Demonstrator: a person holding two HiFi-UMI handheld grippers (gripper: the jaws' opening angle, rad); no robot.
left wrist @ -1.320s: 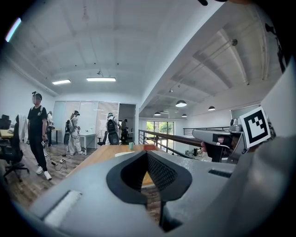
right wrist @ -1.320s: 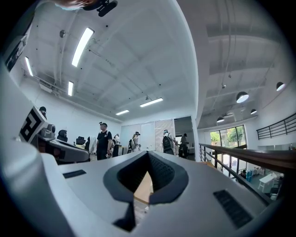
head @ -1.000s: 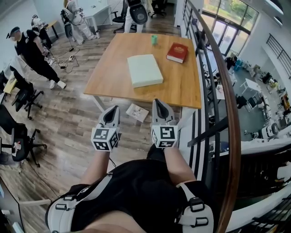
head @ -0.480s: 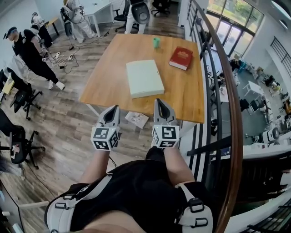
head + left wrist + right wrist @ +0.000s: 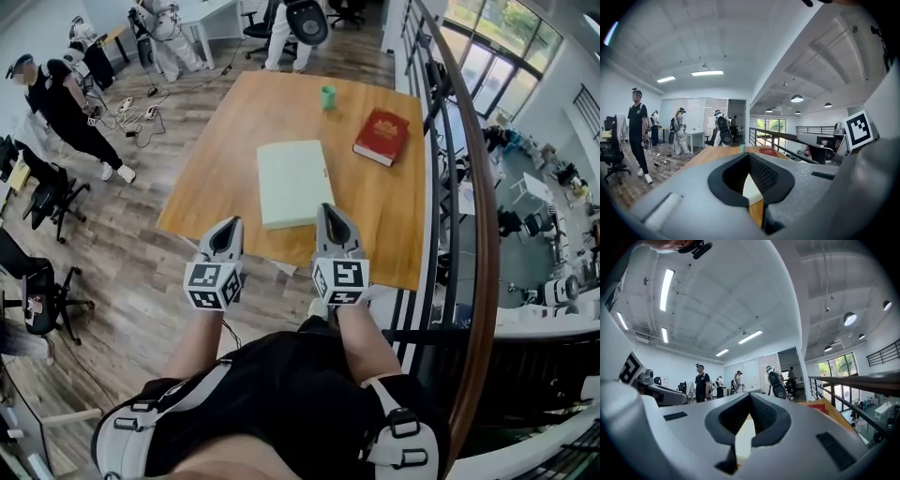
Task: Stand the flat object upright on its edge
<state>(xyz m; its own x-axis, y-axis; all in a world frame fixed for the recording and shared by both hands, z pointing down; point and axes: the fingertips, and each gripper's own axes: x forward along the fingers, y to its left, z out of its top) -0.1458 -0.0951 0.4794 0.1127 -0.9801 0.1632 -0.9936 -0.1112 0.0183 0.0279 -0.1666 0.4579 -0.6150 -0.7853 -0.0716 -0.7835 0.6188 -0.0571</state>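
The left claw (image 5: 228,228) and right claw (image 5: 330,214) are clenched, empty, the pale-green flat rectangular book (image 5: 292,183) lying flat on the wooden counter (image 5: 220,159) just ahead of them.

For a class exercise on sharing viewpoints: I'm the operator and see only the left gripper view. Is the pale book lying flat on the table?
Observer: Yes. The head view shows the pale book lying flat near the middle of the table, with nothing touching it.
Operator: Is the right tool holding anything?
Observer: No. The right tool is shut and empty in its own view.
Operator: Is anything close beside the book?
Observer: No. The red book also lies flat, clearly apart from it, to its right and farther away.
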